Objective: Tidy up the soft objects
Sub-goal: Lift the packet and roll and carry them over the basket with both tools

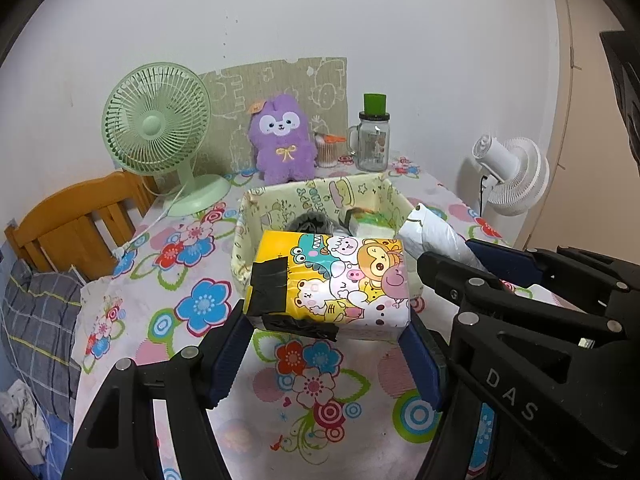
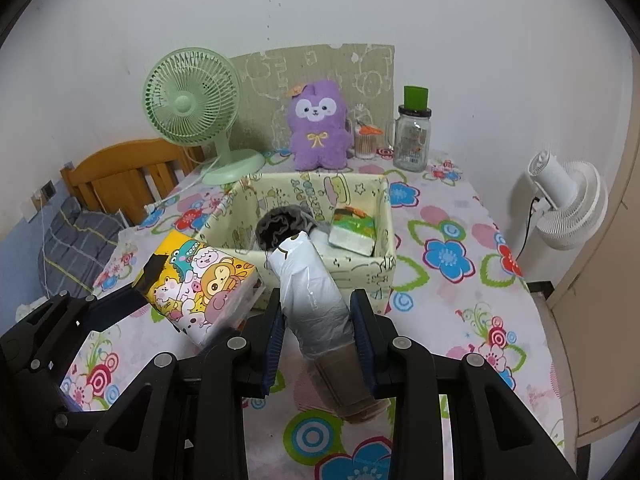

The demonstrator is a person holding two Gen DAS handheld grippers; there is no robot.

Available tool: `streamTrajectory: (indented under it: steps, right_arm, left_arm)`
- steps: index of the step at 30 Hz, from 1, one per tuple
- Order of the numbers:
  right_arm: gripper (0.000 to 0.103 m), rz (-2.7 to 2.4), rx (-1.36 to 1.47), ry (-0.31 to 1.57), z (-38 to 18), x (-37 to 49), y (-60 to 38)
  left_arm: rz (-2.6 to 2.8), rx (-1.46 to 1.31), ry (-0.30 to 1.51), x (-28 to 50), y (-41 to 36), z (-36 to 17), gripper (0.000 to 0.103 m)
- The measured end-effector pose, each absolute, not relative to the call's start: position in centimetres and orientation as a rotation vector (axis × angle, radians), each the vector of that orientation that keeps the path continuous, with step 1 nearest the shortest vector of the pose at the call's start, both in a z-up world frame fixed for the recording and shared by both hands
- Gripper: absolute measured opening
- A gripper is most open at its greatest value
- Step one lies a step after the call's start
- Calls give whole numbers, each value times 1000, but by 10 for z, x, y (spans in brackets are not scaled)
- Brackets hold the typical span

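A flower-print tablecloth (image 2: 448, 256) holds an open paper-lined cardboard box (image 2: 386, 240), already containing a dark fuzzy item and a green-wrapped pack. The left gripper (image 1: 326, 344) clamps a soft, boxy cartoon-print tissue pack (image 1: 340, 280) and the right gripper (image 2: 318, 340) pinches a crinkly plastic-wrapped roll (image 2: 308, 284), both lifted just before the box. Next seems to be carrying each over the rim and releasing inside
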State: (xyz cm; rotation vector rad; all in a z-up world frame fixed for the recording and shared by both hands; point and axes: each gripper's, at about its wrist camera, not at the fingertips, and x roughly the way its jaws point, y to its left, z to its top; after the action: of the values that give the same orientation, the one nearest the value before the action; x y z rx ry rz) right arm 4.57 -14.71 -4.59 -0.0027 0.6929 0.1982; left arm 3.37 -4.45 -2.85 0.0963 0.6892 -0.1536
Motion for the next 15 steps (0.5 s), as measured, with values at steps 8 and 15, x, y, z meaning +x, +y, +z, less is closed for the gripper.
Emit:
streamTrajectory:
  steps: [8, 15]
  right_arm:
    - [36, 189, -3, 669, -31, 53, -145]
    - [36, 178, -6, 661, -23, 65, -143]
  left_arm:
    - [-161, 89, 670, 45, -42, -16, 73]
    - [-170, 88, 666, 60, -40, -12, 73]
